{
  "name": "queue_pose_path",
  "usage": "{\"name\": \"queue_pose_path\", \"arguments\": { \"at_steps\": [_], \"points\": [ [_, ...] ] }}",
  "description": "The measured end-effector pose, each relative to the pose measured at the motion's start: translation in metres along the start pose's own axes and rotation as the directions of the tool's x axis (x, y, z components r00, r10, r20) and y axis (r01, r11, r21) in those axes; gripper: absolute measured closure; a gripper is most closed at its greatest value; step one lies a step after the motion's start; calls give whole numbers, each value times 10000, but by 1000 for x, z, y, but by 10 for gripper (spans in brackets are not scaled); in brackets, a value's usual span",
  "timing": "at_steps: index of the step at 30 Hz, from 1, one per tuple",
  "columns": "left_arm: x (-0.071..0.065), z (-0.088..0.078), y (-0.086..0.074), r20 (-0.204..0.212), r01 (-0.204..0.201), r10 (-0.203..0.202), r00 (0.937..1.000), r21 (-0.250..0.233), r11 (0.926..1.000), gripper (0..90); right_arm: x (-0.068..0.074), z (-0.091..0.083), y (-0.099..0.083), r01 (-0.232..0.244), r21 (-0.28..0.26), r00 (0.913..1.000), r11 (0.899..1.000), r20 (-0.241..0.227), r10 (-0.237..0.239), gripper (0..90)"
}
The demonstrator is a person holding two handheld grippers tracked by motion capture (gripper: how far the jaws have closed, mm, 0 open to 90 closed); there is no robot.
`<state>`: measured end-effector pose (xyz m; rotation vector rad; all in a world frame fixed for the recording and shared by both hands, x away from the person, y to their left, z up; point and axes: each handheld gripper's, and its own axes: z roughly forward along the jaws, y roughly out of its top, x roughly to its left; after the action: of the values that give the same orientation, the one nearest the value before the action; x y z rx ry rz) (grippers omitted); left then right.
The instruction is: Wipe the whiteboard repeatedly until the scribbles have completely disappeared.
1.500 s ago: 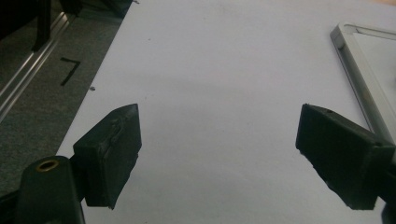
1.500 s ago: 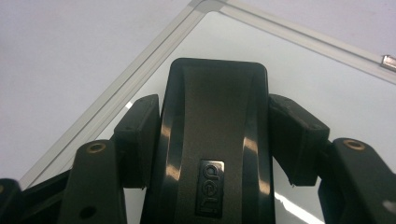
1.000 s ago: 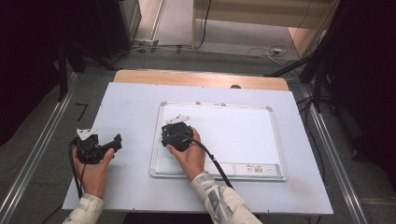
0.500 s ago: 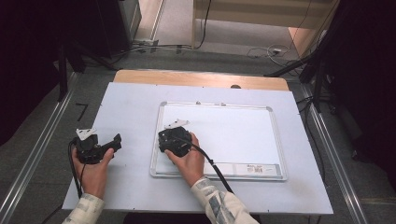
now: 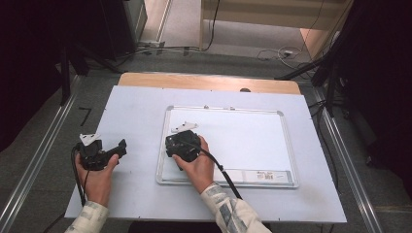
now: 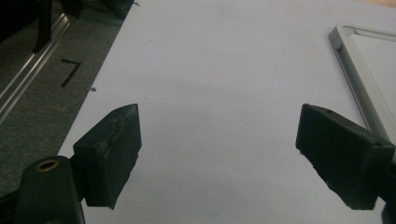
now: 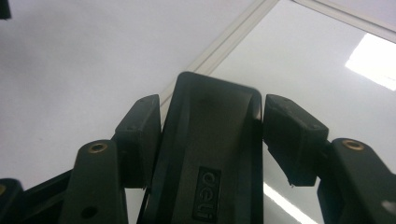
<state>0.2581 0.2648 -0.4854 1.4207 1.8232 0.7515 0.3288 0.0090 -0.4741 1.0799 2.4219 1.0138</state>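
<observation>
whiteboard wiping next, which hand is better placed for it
Right. The right tool is shut on the black eraser over the whiteboard near its left edge. The left tool hangs open and empty over the white table sheet, beside the board.

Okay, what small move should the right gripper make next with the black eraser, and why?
Probably sweep it rightward across the white framed whiteboard. The right gripper is shut on the black Deli eraser at the board's left edge; most of the surface lies to the right.

One whiteboard (image 5: 243, 141) on table (image 5: 136, 111); one black eraser (image 7: 210, 154) over whiteboard's left edge; two grippers: left gripper (image 5: 119, 147), right gripper (image 5: 182, 145).
</observation>
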Motion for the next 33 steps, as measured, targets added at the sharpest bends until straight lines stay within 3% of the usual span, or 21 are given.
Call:
{"name": "queue_pose_path", "arguments": {
  "at_steps": [15, 20, 23, 33],
  "points": [
    [0, -1, 0, -18, 16, -16, 10000, -28, 10000, 149, 0, -1, 0, 280, -42, 9996, 9996, 47, -280, 382],
    [1, -1, 0, -30, 65, -66, 10000, -71, 10000, 148, 2, -1, -1, 276, -74, 9996, 9996, 115, -275, 382],
    [1, -2, 0, -17, 69, -69, 10000, -75, 9999, 149, 4, 4, -4, 207, 251, 9998, 9995, 60, -209, 371],
    [0, -2, 0, 7, 61, -61, 10000, -54, 10000, 149, 4, 9, -6, 85, 254, 9999, 9996, 73, -87, 366]
  ]
}}
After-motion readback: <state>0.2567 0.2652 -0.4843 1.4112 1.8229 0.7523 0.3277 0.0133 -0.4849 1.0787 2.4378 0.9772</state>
